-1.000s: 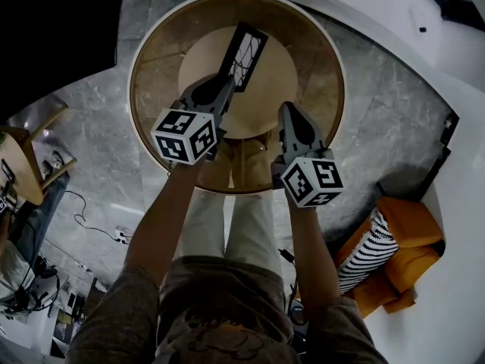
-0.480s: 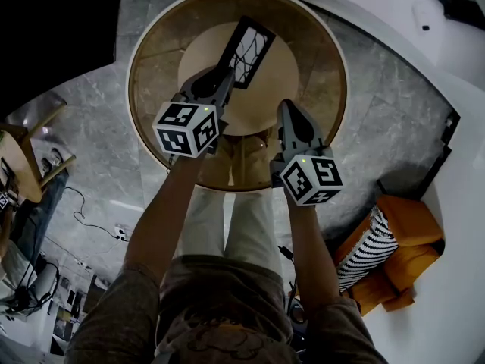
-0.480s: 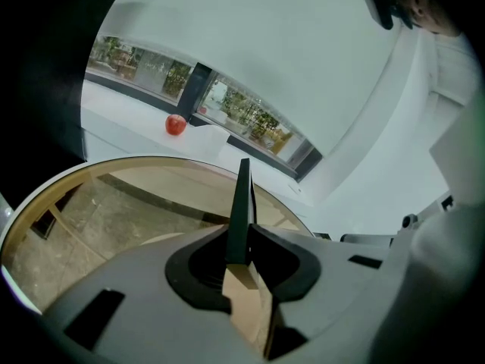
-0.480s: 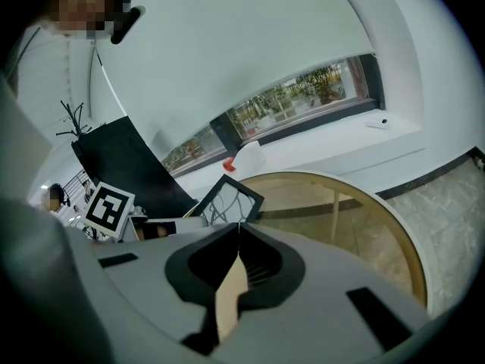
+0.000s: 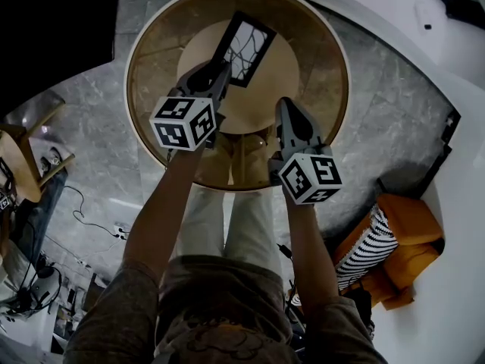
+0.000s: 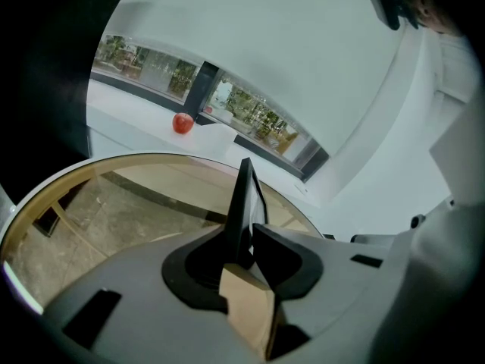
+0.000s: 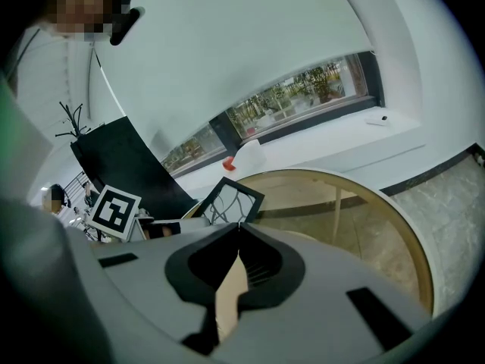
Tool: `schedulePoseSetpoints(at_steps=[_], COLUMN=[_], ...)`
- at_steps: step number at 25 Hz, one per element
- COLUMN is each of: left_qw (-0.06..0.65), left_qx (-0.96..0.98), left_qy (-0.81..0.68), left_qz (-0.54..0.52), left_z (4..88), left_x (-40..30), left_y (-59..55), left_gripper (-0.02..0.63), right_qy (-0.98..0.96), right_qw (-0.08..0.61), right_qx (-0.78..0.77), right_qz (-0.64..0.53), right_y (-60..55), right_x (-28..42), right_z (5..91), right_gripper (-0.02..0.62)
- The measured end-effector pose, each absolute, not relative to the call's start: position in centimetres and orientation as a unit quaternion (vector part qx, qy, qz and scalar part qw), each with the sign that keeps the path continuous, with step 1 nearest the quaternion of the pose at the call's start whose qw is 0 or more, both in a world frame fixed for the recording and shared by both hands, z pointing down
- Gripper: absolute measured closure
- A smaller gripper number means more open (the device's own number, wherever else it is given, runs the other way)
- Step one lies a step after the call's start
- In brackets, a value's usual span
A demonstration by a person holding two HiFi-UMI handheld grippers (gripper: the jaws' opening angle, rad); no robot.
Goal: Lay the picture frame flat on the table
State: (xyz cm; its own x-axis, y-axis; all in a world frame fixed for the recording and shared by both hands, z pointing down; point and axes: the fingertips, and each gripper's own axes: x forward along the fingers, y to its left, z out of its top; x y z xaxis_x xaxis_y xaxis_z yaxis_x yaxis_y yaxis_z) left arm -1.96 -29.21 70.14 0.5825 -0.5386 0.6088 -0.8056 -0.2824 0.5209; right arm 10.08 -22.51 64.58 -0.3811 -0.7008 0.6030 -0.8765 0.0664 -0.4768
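Black picture frame (image 5: 244,48) stands toward 12 o'clock on the round glass table (image 5: 333,74), its face slanted up and not yet flat. Its near edge runs edge-on between the jaws of the left gripper (image 5: 220,72). Those jaws have just been opening and sit narrowly apart, and their pinch looks slackened. The right gripper (image 5: 286,106) hovers at 5 o'clock of the frame, jaws together and empty. By my judgement the lowering is mostly done. What remains is settling the frame fully flat and backing the gripper away.
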Motion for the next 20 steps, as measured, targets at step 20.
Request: schedulePoseSetpoints(at_steps=[20], left_qw=[0.415], left_qx=[0.777], left_qy=[-0.434], left_qz=[0.187], left_z=[72.0], left_x=[-2.4], left_y=[-29.4], left_gripper=[0.449], right_qy=[-0.721], right_qw=[0.111], right_qx=[0.543], right_qz=[0.416], right_y=[-22.2], right_x=[9.6], right_z=[65.4], right_gripper=[0.575])
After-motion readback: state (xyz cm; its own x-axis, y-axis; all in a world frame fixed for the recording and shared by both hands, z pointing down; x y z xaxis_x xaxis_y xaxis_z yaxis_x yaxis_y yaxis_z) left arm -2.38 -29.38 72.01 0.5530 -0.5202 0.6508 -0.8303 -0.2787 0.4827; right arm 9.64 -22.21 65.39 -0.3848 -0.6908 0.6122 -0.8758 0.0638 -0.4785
